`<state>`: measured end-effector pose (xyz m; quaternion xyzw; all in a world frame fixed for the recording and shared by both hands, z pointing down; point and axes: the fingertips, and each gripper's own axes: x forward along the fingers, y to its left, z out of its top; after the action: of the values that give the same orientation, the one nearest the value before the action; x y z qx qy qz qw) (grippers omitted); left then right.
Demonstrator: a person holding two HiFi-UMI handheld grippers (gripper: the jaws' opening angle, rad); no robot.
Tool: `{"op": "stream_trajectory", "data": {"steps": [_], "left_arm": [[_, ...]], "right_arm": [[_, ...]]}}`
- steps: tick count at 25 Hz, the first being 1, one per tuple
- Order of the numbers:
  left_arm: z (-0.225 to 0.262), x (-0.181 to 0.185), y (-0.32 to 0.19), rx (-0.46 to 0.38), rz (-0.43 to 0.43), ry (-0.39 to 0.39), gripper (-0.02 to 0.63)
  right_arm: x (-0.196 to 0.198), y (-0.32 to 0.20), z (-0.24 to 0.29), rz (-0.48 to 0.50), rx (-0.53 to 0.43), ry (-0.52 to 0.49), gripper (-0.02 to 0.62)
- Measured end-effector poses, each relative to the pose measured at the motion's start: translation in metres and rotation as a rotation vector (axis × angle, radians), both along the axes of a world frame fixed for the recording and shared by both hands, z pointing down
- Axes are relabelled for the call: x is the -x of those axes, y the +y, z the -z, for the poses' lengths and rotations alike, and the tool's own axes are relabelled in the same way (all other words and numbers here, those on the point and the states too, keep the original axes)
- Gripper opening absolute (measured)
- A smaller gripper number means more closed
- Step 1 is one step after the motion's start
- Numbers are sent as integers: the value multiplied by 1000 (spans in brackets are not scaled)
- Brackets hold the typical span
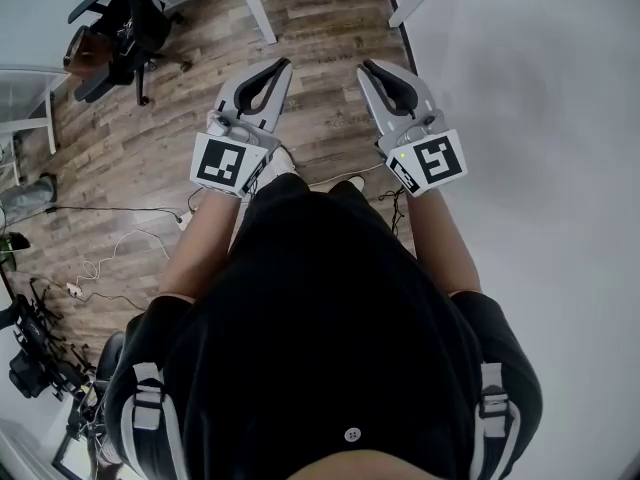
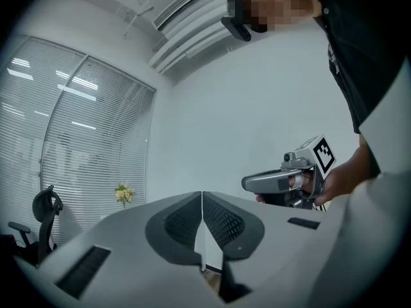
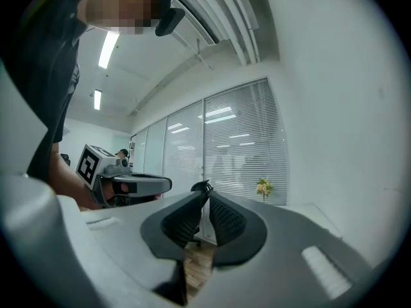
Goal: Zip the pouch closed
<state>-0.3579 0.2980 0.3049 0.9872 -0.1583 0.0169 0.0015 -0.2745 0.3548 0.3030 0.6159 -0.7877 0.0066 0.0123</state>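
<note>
No pouch shows in any view. In the head view the person holds both grippers out level in front of the body, above the floor. My left gripper (image 1: 283,63) has its jaws pressed together with nothing between them; its own view shows the tips (image 2: 202,194) meeting. My right gripper (image 1: 366,65) also has its tips touching, with only a thin slit lower down, and it holds nothing (image 3: 207,190). The two grippers are side by side and apart. Each appears in the other's view: the right gripper (image 2: 276,183) and the left gripper (image 3: 138,185).
Below lies a wood-plank floor (image 1: 160,138) with cables (image 1: 100,258). A black office chair (image 1: 120,28) stands at the far left, white table legs (image 1: 258,13) ahead, and a white tabletop (image 1: 540,118) on the right. Window blinds and a small vase of flowers (image 2: 124,194) are beyond.
</note>
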Motion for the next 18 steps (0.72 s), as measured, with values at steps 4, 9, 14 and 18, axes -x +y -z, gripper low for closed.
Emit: {"op": "stream_trajectory", "data": {"steps": [4, 9, 14, 18], "left_arm": [[-1, 2, 0, -8, -21, 17, 11], [-6, 7, -9, 6, -35, 12, 110], [-9, 16, -38, 7, -6, 0, 216], [-12, 25, -59, -8, -5, 4, 282]], "right_arm": [[3, -3, -5, -4, 5, 19, 103], [10, -13, -9, -16, 13, 33, 219], [17, -34, -10, -24, 17, 41, 274], [26, -52, -12, -29, 21, 45, 305]]}}
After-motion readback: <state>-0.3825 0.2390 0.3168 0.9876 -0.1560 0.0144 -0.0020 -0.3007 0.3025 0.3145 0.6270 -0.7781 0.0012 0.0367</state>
